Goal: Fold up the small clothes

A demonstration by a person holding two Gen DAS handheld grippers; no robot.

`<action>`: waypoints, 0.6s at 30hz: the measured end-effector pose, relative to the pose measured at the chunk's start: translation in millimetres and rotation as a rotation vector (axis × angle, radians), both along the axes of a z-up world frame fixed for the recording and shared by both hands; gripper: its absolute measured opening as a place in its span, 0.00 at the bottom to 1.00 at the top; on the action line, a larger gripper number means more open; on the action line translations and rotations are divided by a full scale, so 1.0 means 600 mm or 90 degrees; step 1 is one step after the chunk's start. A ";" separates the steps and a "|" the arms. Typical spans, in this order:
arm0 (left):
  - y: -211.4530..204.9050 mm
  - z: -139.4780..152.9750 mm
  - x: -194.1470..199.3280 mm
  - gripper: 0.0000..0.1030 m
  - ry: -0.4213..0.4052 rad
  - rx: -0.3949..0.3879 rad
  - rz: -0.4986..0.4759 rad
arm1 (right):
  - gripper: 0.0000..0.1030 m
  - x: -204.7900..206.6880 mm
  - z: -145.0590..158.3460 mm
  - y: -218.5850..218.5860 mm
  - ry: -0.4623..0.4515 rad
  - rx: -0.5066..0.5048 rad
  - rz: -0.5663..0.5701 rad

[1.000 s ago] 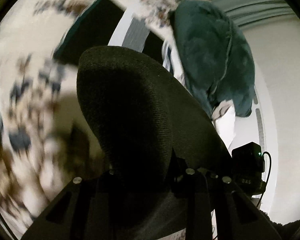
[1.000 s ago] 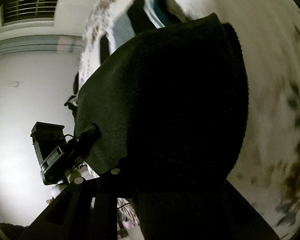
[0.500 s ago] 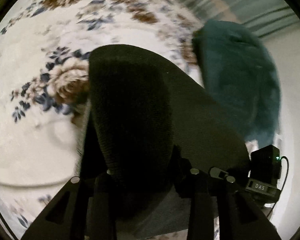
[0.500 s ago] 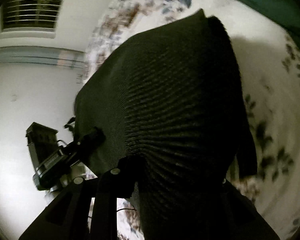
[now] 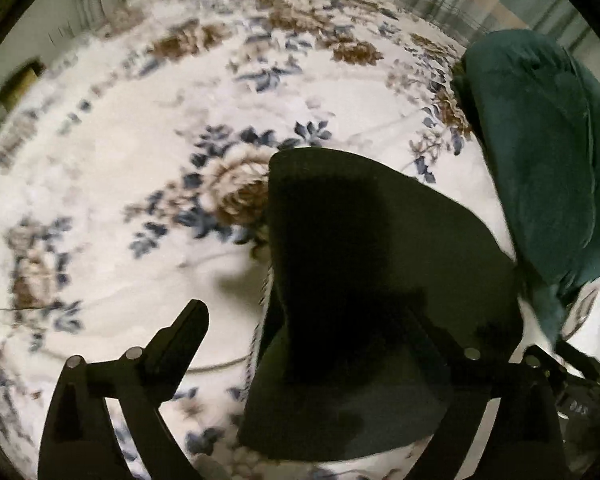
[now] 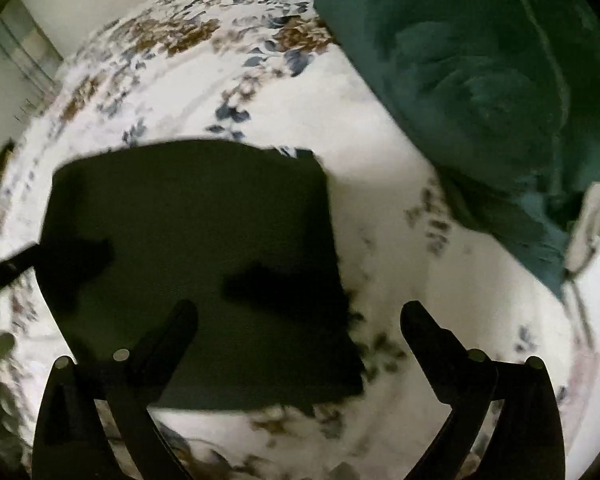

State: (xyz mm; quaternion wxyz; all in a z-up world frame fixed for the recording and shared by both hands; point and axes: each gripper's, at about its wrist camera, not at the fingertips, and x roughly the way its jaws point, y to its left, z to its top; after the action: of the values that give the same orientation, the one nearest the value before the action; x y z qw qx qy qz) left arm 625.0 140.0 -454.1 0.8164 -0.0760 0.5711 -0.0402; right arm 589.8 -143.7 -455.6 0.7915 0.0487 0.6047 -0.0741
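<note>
— Our left gripper [image 5: 300, 344] and right gripper [image 6: 300, 328] just spread their fingers wide. Where is the dark cloth [image 6: 196, 264]?

— Loose on the flowery bed [image 6: 380, 184], under our fingers. A green blanket [image 6: 480, 80] lies beyond, to the right.

On the black device [image 5: 580, 404] at the near right edge, pale characters show, too blurred to read.
</note>
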 end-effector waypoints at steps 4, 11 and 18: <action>-0.028 0.031 -0.048 0.99 -0.022 0.060 -0.026 | 1.00 -0.069 0.024 0.009 -0.009 -0.031 0.000; -0.067 0.121 -0.149 0.99 -0.057 0.095 -0.045 | 1.00 -0.175 0.110 0.025 -0.044 -0.066 0.005; -0.074 0.260 -0.262 0.99 -0.117 0.096 -0.036 | 1.00 -0.297 0.285 0.031 -0.127 -0.102 0.008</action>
State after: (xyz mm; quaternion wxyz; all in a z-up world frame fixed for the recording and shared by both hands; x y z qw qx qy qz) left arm 468.1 95.7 -298.0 0.8672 0.0055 0.4971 -0.0269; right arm 411.9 -125.0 -284.6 0.8495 -0.0113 0.5156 -0.1117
